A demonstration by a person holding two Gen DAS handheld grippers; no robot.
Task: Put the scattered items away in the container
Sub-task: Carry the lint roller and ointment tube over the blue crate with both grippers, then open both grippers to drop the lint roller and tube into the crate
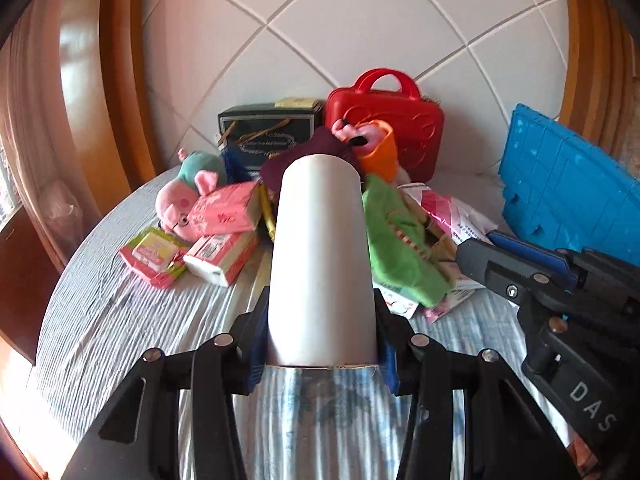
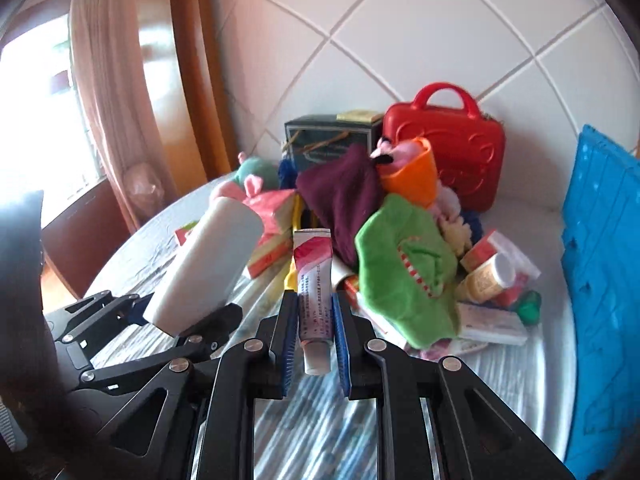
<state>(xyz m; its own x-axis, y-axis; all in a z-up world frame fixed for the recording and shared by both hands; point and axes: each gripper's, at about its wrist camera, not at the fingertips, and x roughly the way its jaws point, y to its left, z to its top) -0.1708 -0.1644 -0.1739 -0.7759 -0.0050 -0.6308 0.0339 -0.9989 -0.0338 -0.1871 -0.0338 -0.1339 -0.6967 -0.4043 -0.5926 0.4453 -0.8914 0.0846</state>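
A white bottle [image 1: 322, 264] sits clamped between the left gripper's [image 1: 322, 332] jaws, raised over the bed; its base hides the pile behind. The right gripper [image 2: 316, 320] pinches a toothpaste tube [image 2: 314, 292], print too small to read. The blue crate [image 2: 600, 280] at right is cut off by the frame edge.

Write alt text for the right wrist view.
The right gripper is shut on a tube, lifted over a bed. To its left the left gripper holds a white bottle. Behind lie a green plush, a purple cloth, a red case and a blue crate.
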